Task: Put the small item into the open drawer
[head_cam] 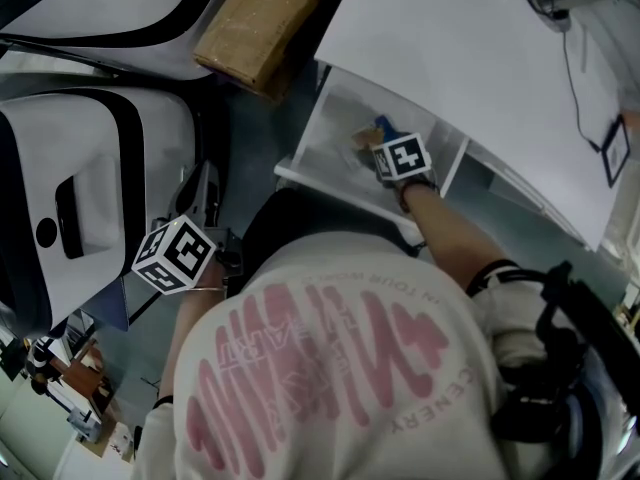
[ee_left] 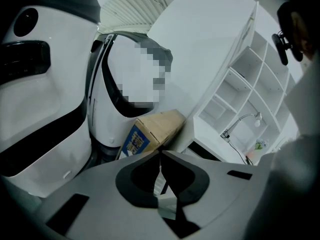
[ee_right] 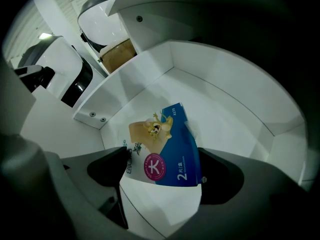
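The right gripper (ee_right: 162,181) was seen clamped on the small packet (ee_right: 161,154), a blue and tan sachet printed with a cartoon figure and a round pink mark. The two side edges of the sachet were pressed by the dark pads, and its upper end stood out beyond the jaw tips. The sachet was held inside the open drawer (ee_right: 235,99), over the white floor of it; whether the far end touched that floor could not be told. In the head view the same gripper (head_cam: 378,143) was shown reached forward into the drawer (head_cam: 325,133), its marker cube (head_cam: 402,158) turned upward, and a strip of the packet (head_cam: 366,136) could be made out just past the cube.

The left gripper (ee_left: 161,155) was found outside the drawer, its jaws brought together at the tips with nothing between them. In the head view it (head_cam: 178,253) was seen low at the person's left side, just beside the pink-printed shirt (head_cam: 330,368).

Farther off, in the left gripper view, a cardboard box (ee_left: 157,129) with a blue label was seen leaning between a white moulded shell (ee_left: 45,114) with black trim and a white shelf unit (ee_left: 240,99). In the head view the box (head_cam: 262,13) was shown beyond the drawer's left corner.
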{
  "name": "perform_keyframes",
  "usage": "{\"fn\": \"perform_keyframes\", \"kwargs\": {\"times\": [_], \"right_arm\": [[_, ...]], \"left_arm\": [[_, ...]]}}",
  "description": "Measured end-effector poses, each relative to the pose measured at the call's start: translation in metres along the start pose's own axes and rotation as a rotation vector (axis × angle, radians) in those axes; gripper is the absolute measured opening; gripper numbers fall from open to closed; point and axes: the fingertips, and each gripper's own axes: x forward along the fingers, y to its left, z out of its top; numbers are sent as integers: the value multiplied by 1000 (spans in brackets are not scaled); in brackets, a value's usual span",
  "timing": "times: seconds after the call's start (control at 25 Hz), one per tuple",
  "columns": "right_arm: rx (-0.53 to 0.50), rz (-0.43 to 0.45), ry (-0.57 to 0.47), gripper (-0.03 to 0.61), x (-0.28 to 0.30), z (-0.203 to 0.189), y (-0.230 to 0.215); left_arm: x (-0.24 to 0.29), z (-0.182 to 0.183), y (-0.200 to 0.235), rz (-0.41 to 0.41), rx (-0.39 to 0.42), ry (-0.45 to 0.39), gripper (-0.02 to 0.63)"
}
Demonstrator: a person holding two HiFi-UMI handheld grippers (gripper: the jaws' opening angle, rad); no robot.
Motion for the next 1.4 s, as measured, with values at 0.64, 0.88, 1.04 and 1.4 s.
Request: {"fn": "perform_keyframes", "kwargs": {"times": [0.64, 0.88, 1.04, 1.4], "right_arm": [[-16, -77, 159, 433, -8, -23, -1], [-71, -66, 141, 433, -7, -20, 2], [-125, -27, 86, 433, -3, -11, 10], [-173, -24, -28, 431, -11, 7, 7]], "left_arm": [[-11, -6, -5, 12, 8, -26, 38], [-20, 5, 0, 30, 8, -61, 38], [-23, 7, 3, 36, 5, -73, 38], [-19, 7, -5, 12, 16, -85, 38]]}}
